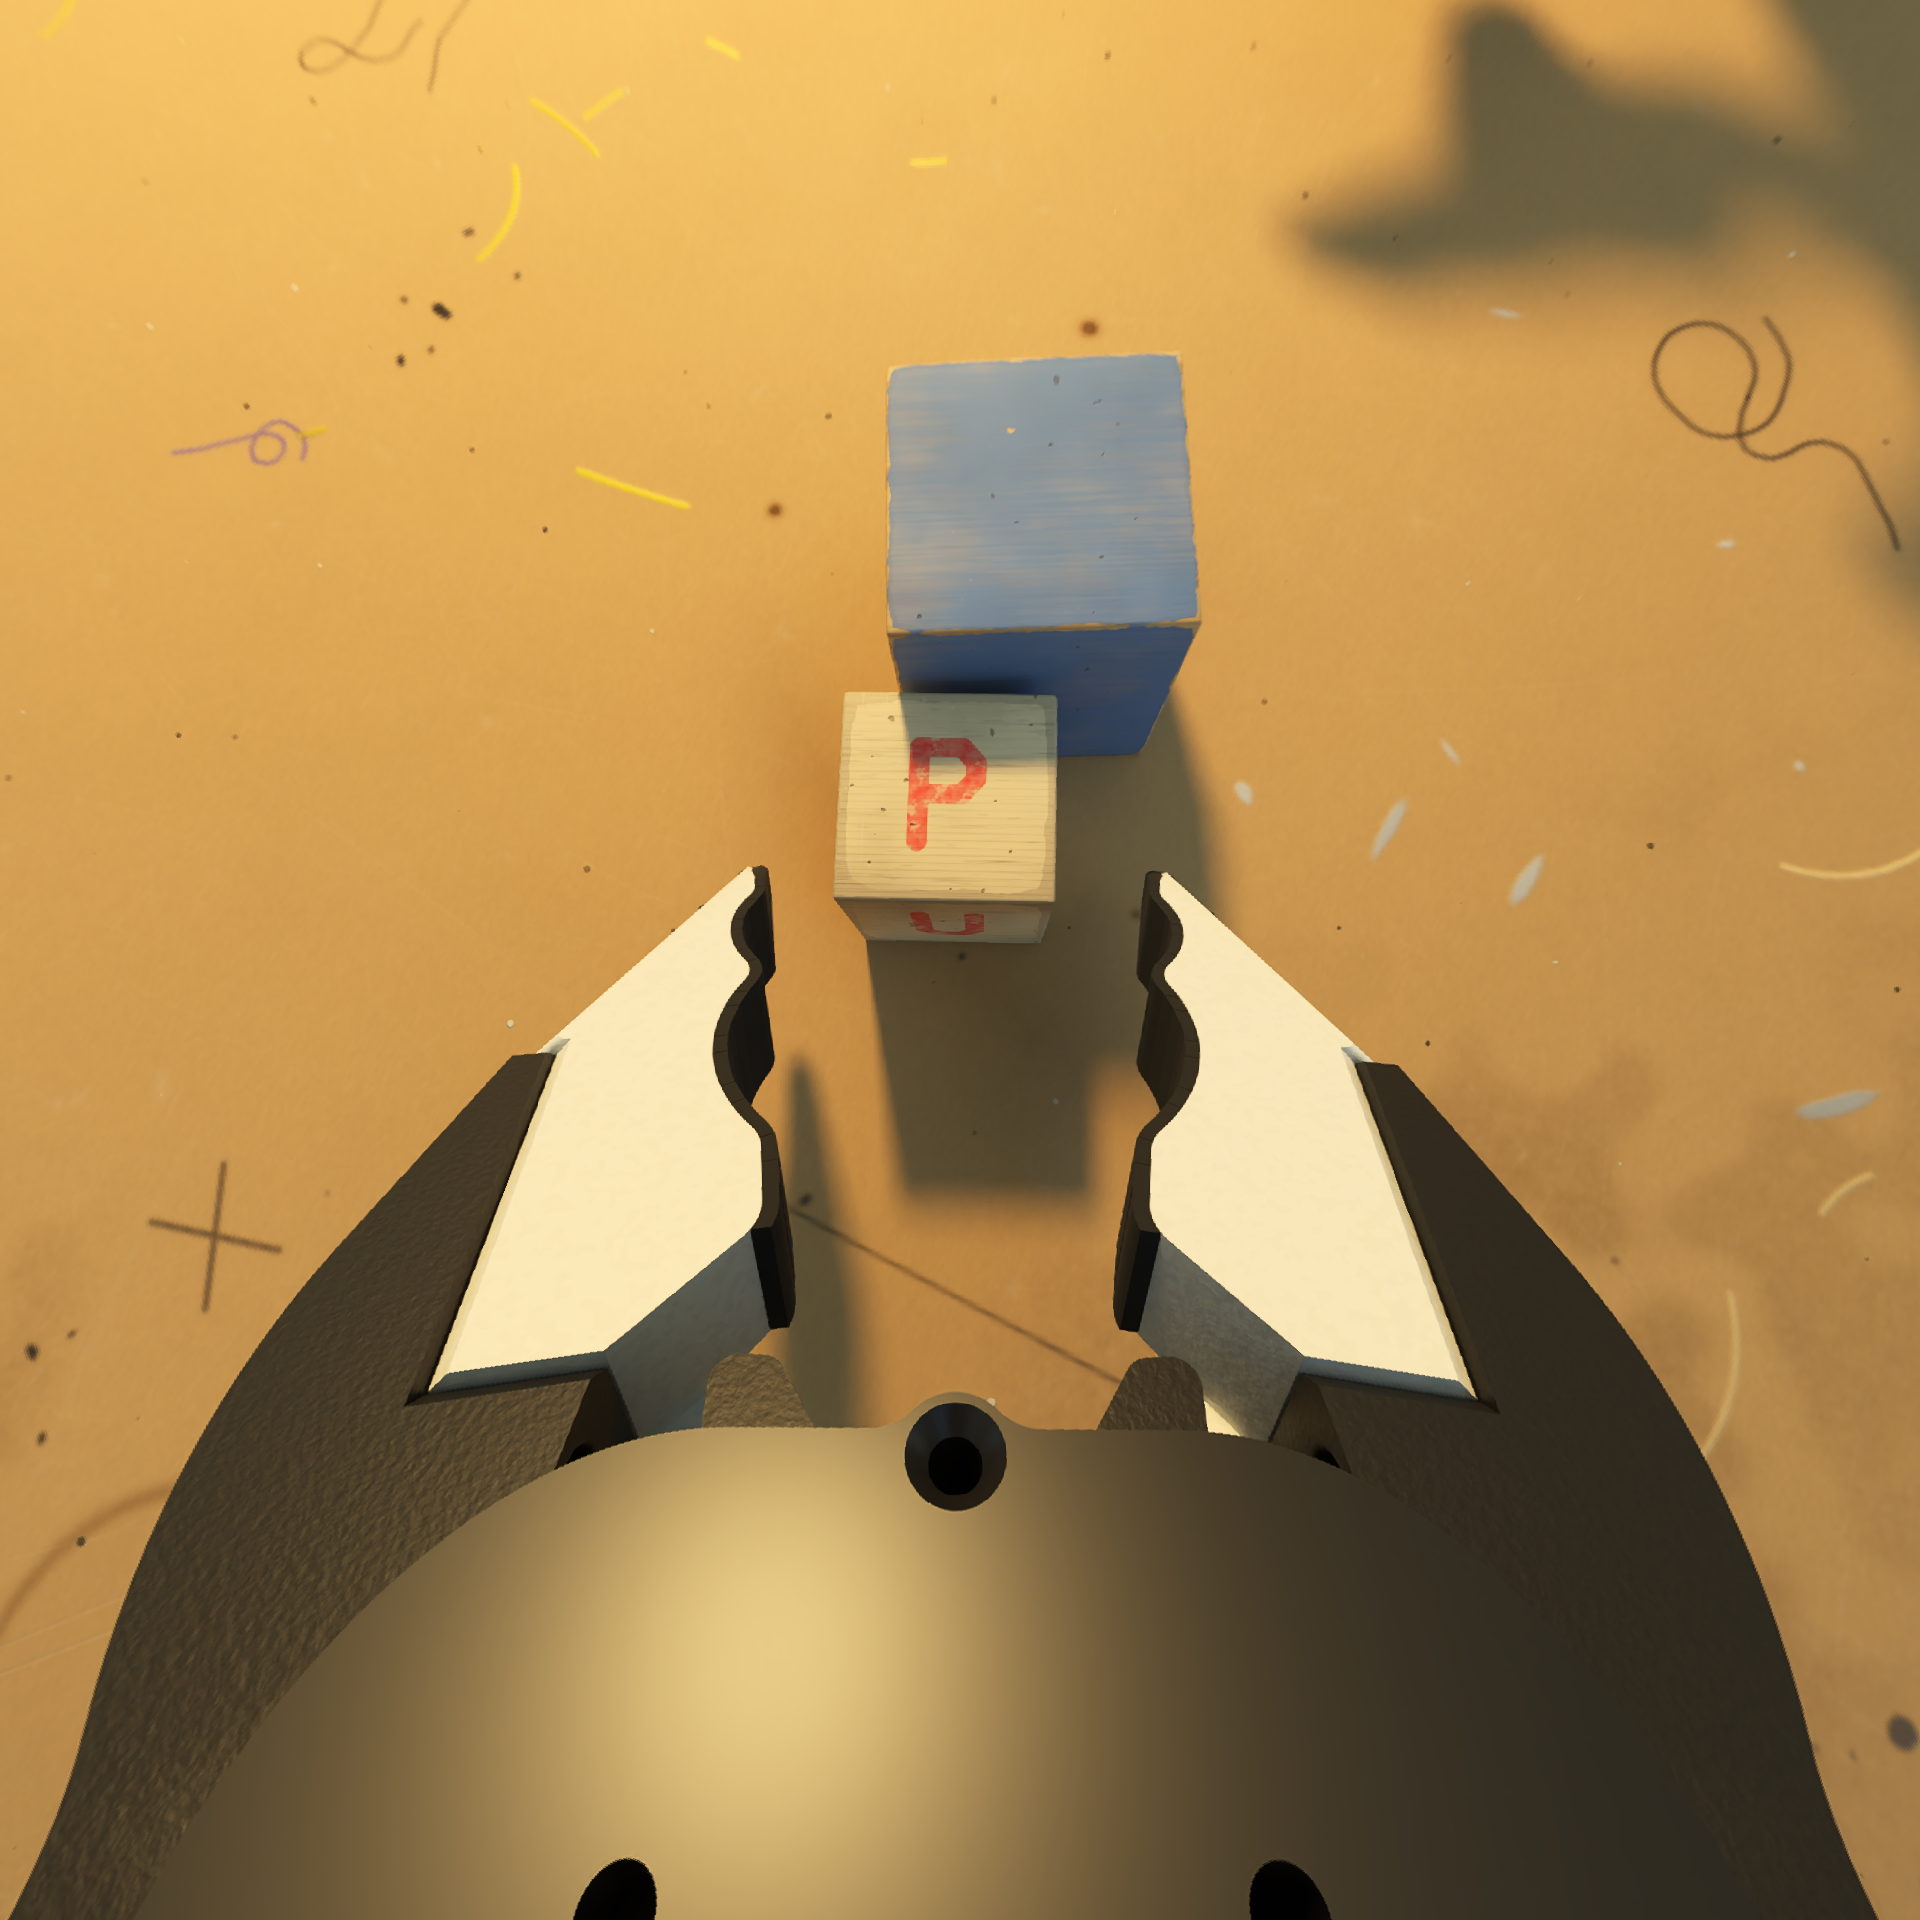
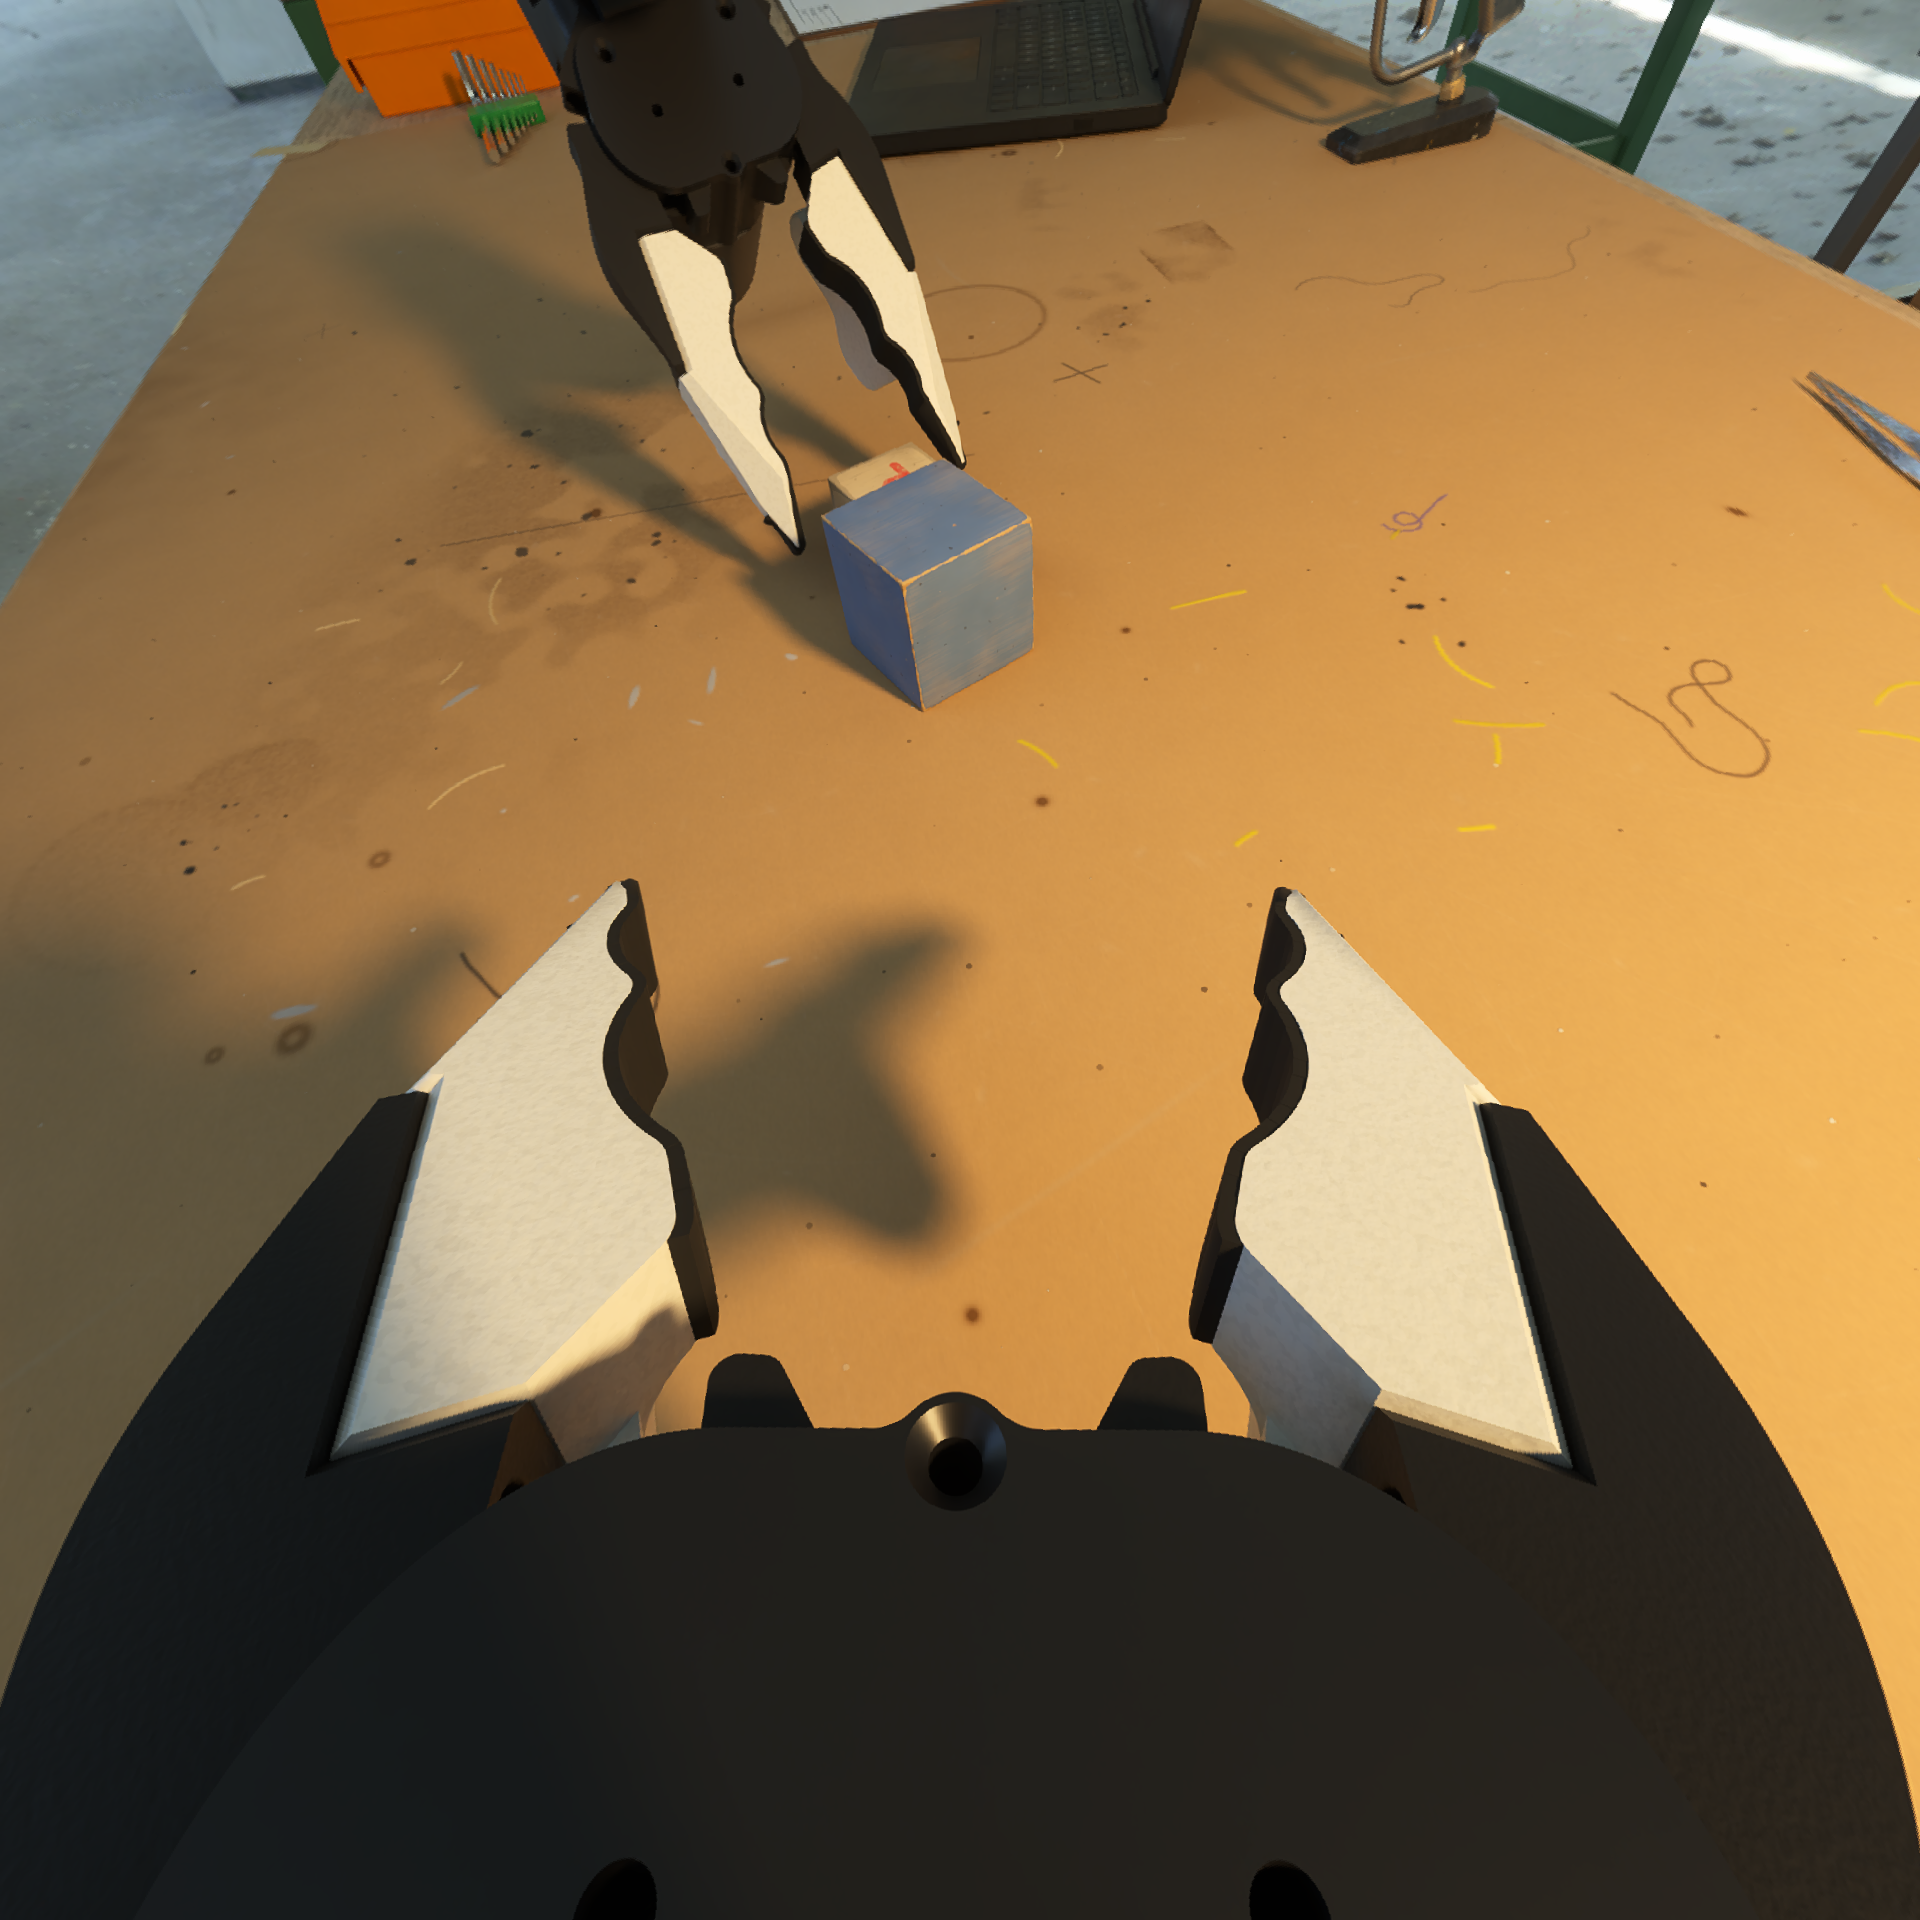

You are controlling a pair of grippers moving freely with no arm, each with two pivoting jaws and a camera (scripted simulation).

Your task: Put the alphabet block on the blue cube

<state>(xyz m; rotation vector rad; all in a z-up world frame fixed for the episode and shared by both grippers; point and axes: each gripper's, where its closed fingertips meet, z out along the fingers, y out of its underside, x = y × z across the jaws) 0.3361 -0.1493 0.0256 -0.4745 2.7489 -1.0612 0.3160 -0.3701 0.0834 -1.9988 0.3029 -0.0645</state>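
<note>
While the alphabet block point(image 1: 943, 800) is seen resting on the table point(image 1: 416, 727) just beside the blue cube point(image 1: 1039, 488), unlifted, it is approached by the spread, empty left gripper point(image 1: 956, 878), and the right gripper point(image 2: 956, 888), likewise spread and empty, is held well apart.

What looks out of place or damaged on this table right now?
Nothing is spilled or tipped. The blue cube has scuffed paint with worn edges, and the small lettered wooden block sits flat right against its near side. The tabletop is marked with pen scribbles, specks and stains. Both tools, left and right, are open and empty.
</note>
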